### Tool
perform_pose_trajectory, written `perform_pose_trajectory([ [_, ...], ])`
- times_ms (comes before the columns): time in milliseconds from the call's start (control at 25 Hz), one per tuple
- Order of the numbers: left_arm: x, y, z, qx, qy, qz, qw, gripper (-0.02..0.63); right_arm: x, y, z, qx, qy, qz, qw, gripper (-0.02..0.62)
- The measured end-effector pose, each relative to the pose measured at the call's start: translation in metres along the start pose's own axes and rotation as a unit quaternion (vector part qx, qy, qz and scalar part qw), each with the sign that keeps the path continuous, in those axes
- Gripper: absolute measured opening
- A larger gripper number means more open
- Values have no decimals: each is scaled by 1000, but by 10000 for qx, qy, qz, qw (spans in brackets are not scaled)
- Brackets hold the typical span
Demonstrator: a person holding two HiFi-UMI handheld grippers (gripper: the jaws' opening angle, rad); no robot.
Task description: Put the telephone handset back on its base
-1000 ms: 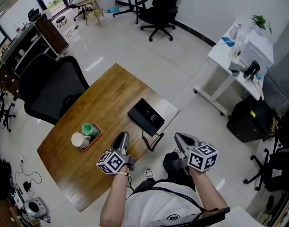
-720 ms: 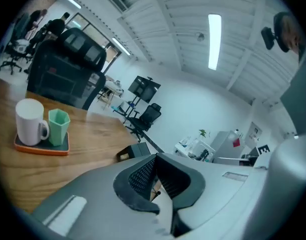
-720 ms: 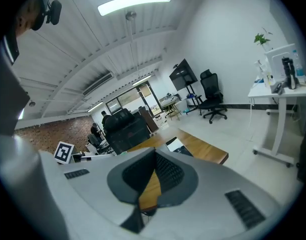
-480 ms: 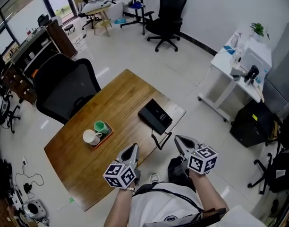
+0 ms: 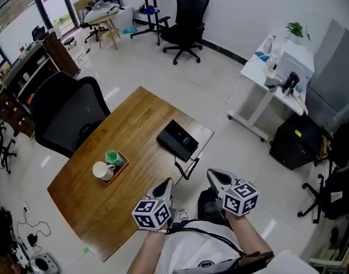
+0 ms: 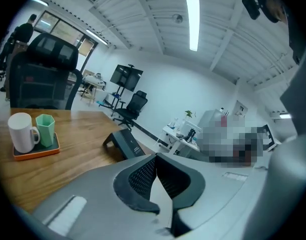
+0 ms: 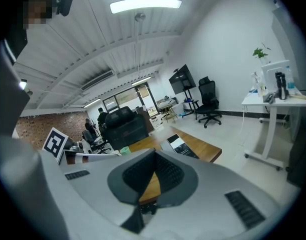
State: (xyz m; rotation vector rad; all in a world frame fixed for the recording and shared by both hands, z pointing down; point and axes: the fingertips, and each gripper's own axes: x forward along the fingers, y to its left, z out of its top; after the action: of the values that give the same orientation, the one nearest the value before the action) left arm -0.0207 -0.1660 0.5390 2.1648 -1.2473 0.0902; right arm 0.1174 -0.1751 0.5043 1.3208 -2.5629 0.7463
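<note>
Fingers of my left gripper [image 6: 154, 158] are pressing together at the tips with nothing between them. Those of my right gripper [image 7: 154, 155] are doing the same, so both are carrying nothing. I am holding the left one at the near edge of the brown wooden counter [image 5: 129, 124] and the right one off it, over the floor.

The flat black telephone [image 5: 177, 140] is lying near the counter's right-hand corner, well apart from both grippers. A black cord [image 5: 186, 169] is looping from it over the counter's edge. I am not managing to tell the handset from its base in any view. The set is reading as one dark slab, so the handset may be sitting on the base, but I cannot settle that.

An orange tray [image 5: 118, 163] with a white mug [image 6: 20, 132] and a green faceted cup [image 6: 45, 130] is standing to the telephone's left, clear of it.

By my judgement this is fitting either a reach toward the telephone or a drawing away with the handset seated. Whichever it is, a closer look at the cradle is what I am needing.
</note>
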Motion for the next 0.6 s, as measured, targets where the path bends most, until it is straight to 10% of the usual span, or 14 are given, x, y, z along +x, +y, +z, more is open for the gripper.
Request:
perform_pose_trajectory([
  [600, 14, 4, 8, -132, 84, -30, 9999, 5, 2, -8, 7, -16, 5, -135, 9999, 2],
])
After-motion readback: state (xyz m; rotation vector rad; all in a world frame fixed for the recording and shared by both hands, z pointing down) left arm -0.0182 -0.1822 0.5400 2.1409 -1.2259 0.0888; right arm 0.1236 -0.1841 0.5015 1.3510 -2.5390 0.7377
